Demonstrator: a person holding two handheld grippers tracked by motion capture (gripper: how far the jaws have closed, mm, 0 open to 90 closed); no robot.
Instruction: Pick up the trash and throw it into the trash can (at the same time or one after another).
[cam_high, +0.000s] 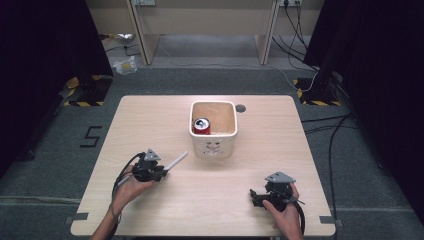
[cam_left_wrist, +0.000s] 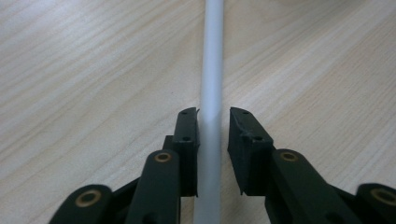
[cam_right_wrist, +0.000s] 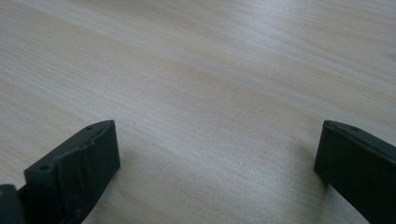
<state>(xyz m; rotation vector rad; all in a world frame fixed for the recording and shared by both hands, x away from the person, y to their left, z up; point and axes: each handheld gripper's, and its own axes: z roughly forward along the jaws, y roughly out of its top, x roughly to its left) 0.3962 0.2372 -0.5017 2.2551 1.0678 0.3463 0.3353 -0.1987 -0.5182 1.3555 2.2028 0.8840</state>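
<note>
Left gripper (cam_high: 162, 171) low over the table (cam_high: 150, 120), near-left area; white tube (cam_high: 176, 162) lies between its jaws. In the left gripper view the tube (cam_left_wrist: 211, 70) runs straight out along the jaw line, its long axis matching the gripper's own, one jaw touching it and the other a hair off, so jaws nearly together around the tube but full clamp cannot be told. In the high view the tube points up and right toward the white bin (cam_high: 214, 145), free end short of the bin's near wall. Red can (cam_high: 202, 126) stands inside the bin, left side. Right gripper (cam_high: 256, 196) at near-right, jaws wide apart over bare wood, holding nothing, well away from the tube. Left hand clearly the nearer; judged next move: carry the tube forward-right along its own axis to the bin
</note>
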